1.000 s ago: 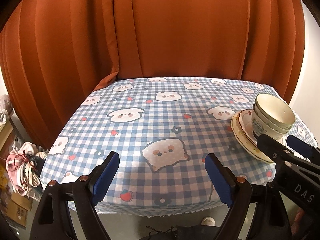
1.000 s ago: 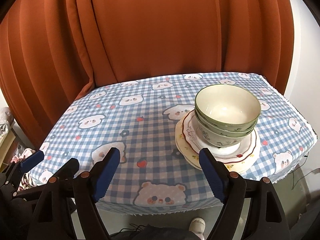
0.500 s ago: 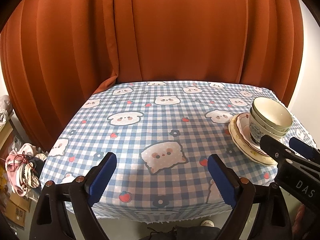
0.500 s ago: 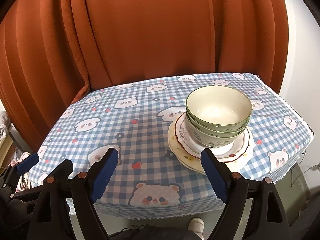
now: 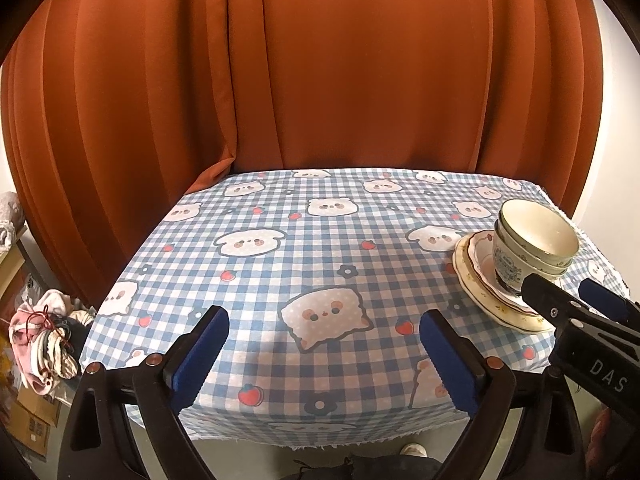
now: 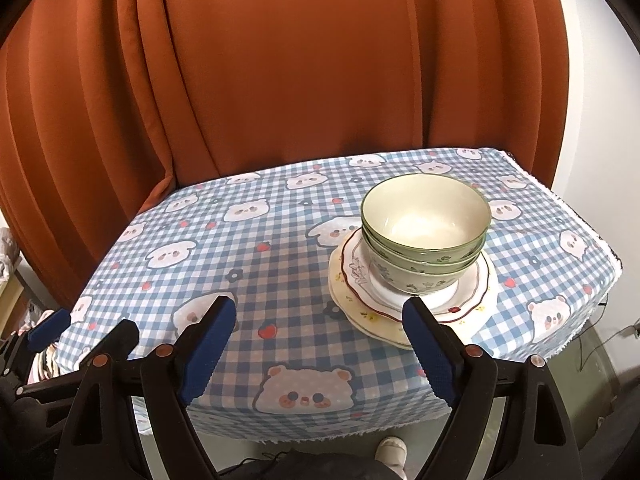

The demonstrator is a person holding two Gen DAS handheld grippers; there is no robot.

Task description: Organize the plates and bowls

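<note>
Nested green-rimmed bowls (image 6: 426,232) sit on a red-rimmed scalloped plate (image 6: 476,284), which lies on a cream plate (image 6: 360,312), at the right of the checked table (image 6: 240,248). My right gripper (image 6: 319,312) hovers open over the table's near edge, and its right finger overlaps the plates' near rim in the picture. In the left wrist view the bowls (image 5: 536,240) and plates (image 5: 476,280) are far right, partly behind the right gripper (image 5: 568,308). My left gripper (image 5: 322,324) is over the table's (image 5: 320,240) near edge; its jaws are opening with nothing between them.
An orange curtain (image 5: 320,80) hangs close behind the table. A white wall (image 6: 600,100) stands at the right. Bundled cloth (image 5: 44,340) and cardboard boxes (image 5: 28,420) lie on the floor at the left. A shoe (image 6: 392,450) shows below the near edge.
The left gripper's jaws have spread wider, and the right's a little. Both views have shifted slightly. The bowls and plates have not moved.
</note>
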